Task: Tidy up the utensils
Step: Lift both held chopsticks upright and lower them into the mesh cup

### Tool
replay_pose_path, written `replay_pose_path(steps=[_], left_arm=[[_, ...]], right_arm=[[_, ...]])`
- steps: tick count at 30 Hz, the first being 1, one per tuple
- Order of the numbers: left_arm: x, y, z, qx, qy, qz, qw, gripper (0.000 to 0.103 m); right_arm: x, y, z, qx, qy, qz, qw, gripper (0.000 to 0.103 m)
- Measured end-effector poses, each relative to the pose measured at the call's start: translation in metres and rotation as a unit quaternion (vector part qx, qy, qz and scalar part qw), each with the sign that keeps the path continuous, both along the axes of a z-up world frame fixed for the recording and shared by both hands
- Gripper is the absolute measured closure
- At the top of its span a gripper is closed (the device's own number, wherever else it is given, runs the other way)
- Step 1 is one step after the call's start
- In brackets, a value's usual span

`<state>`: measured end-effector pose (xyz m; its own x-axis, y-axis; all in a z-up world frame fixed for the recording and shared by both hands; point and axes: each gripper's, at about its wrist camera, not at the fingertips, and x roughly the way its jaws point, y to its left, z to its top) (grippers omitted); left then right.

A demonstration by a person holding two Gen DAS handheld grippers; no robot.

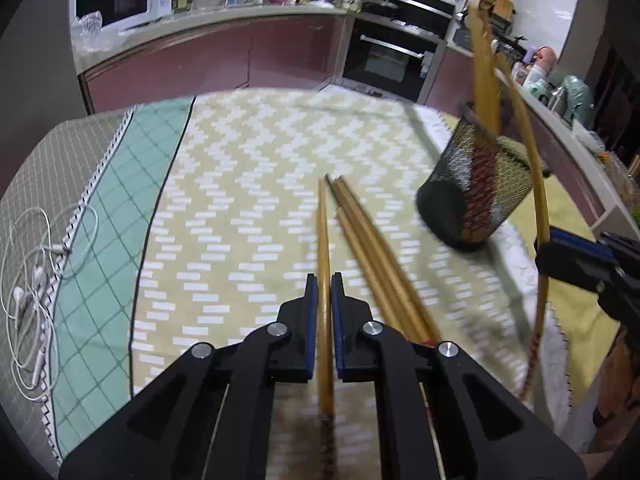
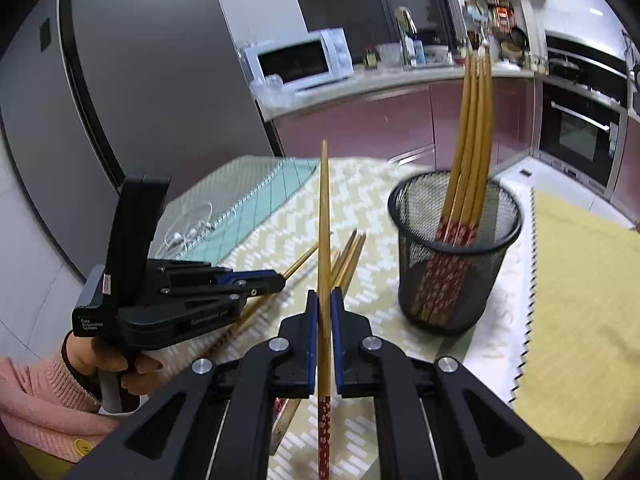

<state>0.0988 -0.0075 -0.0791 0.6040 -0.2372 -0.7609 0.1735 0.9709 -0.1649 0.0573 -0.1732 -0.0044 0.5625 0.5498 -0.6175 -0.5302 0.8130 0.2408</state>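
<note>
My left gripper (image 1: 325, 284) is shut on one wooden chopstick (image 1: 323, 232) that lies low over the yellow patterned cloth (image 1: 248, 200). Beside it on the cloth lie loose chopsticks (image 1: 372, 252). A black mesh cup (image 1: 472, 200) stands to the right. In the right wrist view my right gripper (image 2: 325, 300) is shut on another chopstick (image 2: 324, 216), lifted above the cloth and pointing up and away. The mesh cup (image 2: 456, 256) holds several chopsticks (image 2: 472, 128) with red patterned ends down. The left gripper (image 2: 280, 280) shows at the left; the right gripper (image 1: 546, 254) shows at the right edge.
White earphones (image 1: 36, 280) lie on a grey-green cloth (image 1: 120, 200) at the left. A plain yellow mat (image 2: 580, 320) lies right of the cup. A hand (image 2: 120, 360) in a pink sleeve holds the left gripper. Counter, microwave (image 2: 300, 60) and oven (image 1: 392, 56) stand behind.
</note>
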Motion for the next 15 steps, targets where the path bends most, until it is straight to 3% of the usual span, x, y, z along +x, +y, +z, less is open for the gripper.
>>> replay_pose_path(steps=[8,15], left_arm=[[-0.023,0.002,0.068,-0.047,-0.069,-0.051,0.9952,0.096],[-0.037,0.007,0.122,-0.097,-0.129,-0.071,0.9843,0.096]], right_arm=[[-0.004,-0.03,0.038,0.034,-0.046,-0.018,0.998,0.097],[-0.002,-0.051,0.061,0.051,-0.073,-0.032,0.996,0.097]])
